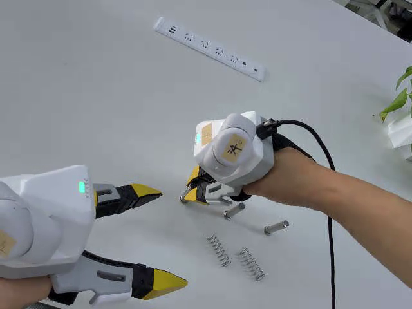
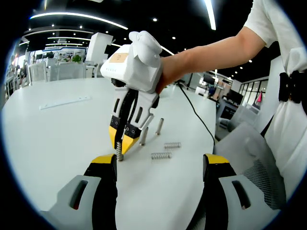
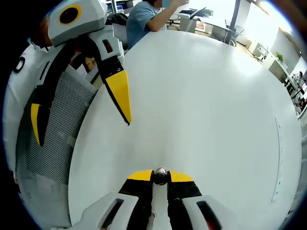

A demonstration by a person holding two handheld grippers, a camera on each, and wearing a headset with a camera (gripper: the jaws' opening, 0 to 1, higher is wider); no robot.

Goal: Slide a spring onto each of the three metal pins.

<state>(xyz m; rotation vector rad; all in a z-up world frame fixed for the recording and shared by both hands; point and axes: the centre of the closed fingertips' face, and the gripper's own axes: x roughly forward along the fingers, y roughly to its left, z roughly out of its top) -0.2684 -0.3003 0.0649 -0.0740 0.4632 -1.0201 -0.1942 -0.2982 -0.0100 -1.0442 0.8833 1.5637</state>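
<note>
My right gripper (image 1: 193, 191) points down at the white table, shut on a metal pin (image 3: 160, 174) whose round end shows between its yellow tips. In the left gripper view that pin (image 2: 119, 153) stands upright under the right gripper (image 2: 122, 140) and looks coiled, as if a spring is around it. Two bare pins (image 1: 234, 210) (image 1: 276, 226) lie to the right of it. Two loose springs (image 1: 219, 250) (image 1: 251, 264) lie in front of those. My left gripper (image 1: 161, 237) is open at the lower left, its jaws wide apart and holding nothing.
A white power strip (image 1: 209, 48) lies at the far side of the table (image 1: 96, 96). A black cable (image 1: 322, 154) runs from the right gripper along the arm. A potted plant (image 1: 399, 103) stands at the right edge. A seated person (image 3: 144, 19) is beyond the table.
</note>
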